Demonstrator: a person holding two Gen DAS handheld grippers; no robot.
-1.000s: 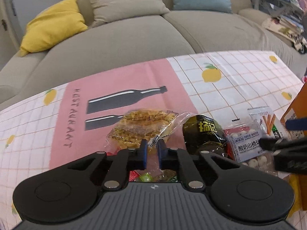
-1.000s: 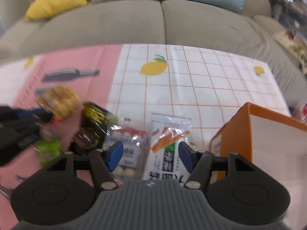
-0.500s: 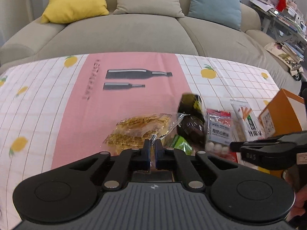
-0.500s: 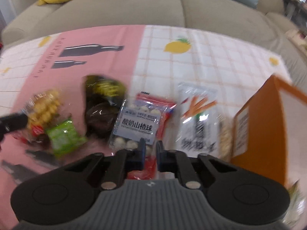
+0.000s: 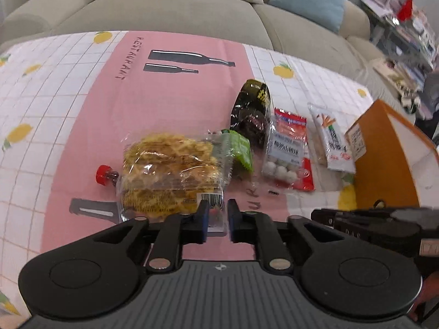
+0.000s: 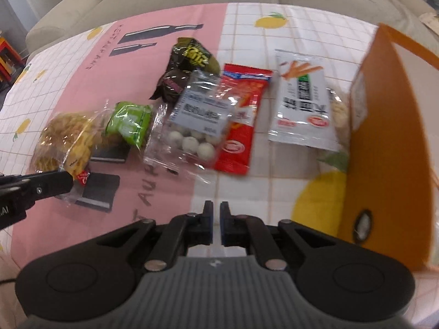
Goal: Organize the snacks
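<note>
A clear bag of yellow snacks (image 5: 170, 172) lies on the pink strip of the tablecloth (image 5: 164, 87). Its near edge sits between the jaws of my left gripper (image 5: 218, 208), which are opening and no longer press on it. A green packet (image 5: 238, 148), dark packets (image 5: 252, 109), a bag of white balls (image 6: 197, 120), a red packet (image 6: 241, 104) and a white stick-snack packet (image 6: 301, 101) lie in a row. My right gripper (image 6: 216, 208) is shut and empty, on the near side of that row. The orange box (image 6: 389, 137) stands at the right.
A small red-capped item (image 5: 104, 174) pokes out left of the yellow bag. A grey sofa (image 5: 164, 8) with cushions runs behind the table. A cluttered shelf (image 5: 406, 27) is at the far right. The right gripper's tip (image 5: 315, 215) shows beside the box.
The left gripper drew back along the table with the yellow bag, then its jaws parted slightly. The right gripper went from open to shut and pulled back from the packets.
</note>
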